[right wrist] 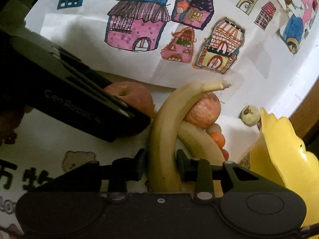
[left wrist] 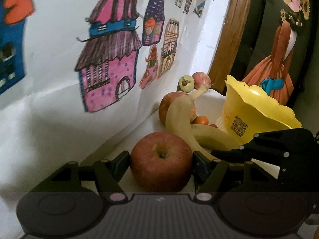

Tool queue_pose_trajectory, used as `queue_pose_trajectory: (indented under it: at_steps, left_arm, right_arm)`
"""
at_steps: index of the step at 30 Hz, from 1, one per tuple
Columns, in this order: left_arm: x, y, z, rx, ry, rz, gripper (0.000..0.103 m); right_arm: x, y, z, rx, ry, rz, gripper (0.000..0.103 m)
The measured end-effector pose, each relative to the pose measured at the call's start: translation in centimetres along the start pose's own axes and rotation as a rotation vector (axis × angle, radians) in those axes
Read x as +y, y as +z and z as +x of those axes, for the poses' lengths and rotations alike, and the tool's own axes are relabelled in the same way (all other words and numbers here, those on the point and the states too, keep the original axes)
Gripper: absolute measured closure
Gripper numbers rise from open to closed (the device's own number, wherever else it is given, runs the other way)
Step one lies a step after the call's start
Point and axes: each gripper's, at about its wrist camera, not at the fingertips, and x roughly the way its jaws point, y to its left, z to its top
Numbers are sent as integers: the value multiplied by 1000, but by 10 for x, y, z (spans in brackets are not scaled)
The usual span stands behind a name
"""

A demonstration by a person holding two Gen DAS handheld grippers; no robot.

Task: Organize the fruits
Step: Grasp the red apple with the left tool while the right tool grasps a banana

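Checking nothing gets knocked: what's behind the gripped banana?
Behind the curved yellow banana: a red apple, second banana and small oranges. Anything beneath them is covered.

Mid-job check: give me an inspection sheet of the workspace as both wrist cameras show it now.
Surface: white tabletop with printed bear.
Job's things: red apple, banana, second banana, two more apples, small oranges, pale green fruit.
Clutter: yellow scalloped container.
Grippers: left hand-held gripper shut on red apple; right hand-held gripper shut on banana.
Cables: nothing seen.
Surroundings: house drawings on wall, wooden-framed picture.
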Motion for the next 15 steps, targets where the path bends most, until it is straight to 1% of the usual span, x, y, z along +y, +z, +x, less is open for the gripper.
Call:
queue_pose_trajectory:
  at_steps: [5,11,13,15]
  left_arm:
    - [3,-11,-23,27,-3,-5,31]
    - [2,-26,-52,55,-11,0,31]
    - [1,-30,-59,57,-17,11,30]
    - [1,-33,-62,54,-16,15,30]
  right_arm:
    - [6,-11,-22,9,48,31,69]
    - [11,-31,-49,40,113,92,69]
    - [14,-34,-55,36,120,101,69]
    - [16,-33,-57,16,105,96,68]
